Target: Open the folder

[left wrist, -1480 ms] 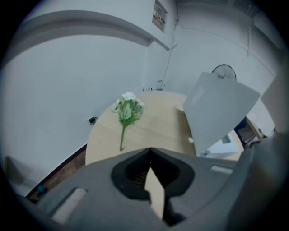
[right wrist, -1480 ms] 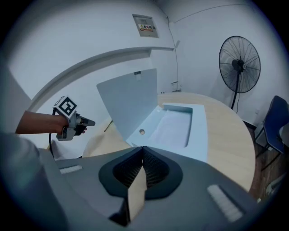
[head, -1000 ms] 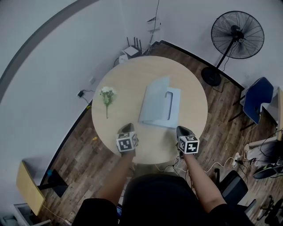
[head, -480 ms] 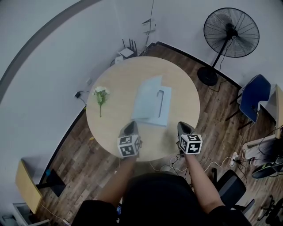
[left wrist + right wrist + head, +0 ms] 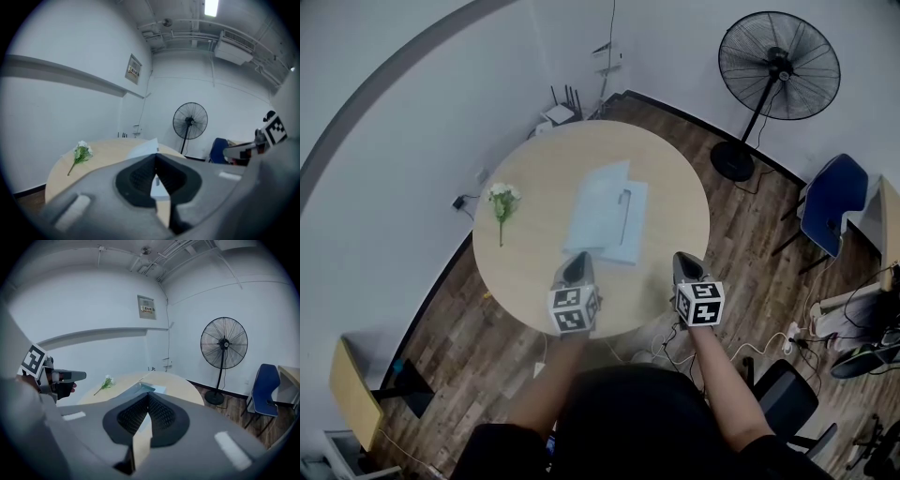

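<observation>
flowers (image 5: 501,200) lie near the round table's (image 5: 675,187) left edge; left gripper (image 5: 577,260) hangs over the near edge, jaws together, empty; pale blue folder (image 5: 605,220) lies mid-table (apart from both grippers); right gripper (image 5: 683,260), likewise closed and empty, is at the near-right edge.

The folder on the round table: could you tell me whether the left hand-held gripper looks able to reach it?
Probably yes. The left hand-held gripper hovers just short of the folder, with only bare table between; the flower lies well aside. Its jaws are shut and would need opening.
</observation>
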Available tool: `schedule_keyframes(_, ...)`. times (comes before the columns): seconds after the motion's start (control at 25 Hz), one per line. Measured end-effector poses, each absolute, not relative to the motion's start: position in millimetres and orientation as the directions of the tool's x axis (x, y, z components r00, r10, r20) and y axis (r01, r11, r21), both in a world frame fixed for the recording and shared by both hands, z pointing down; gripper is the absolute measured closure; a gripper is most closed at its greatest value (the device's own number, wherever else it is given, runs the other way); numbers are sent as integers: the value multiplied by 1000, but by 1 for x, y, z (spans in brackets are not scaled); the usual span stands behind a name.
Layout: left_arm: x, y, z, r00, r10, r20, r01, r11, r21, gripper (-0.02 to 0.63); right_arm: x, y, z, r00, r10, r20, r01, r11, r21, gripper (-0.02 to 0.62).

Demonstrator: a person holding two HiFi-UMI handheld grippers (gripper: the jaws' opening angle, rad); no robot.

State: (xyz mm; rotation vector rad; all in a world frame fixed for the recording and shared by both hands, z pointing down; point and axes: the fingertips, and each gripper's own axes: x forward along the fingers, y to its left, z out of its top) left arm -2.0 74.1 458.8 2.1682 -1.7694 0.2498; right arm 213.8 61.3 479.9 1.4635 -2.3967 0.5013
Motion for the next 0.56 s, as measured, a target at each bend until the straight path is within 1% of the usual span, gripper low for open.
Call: schedule_keyframes(0.56,32,82,460,217,-918,332,-975,-184,127,604,244,67,481,-447,-801,398,-892,433,-129,592)
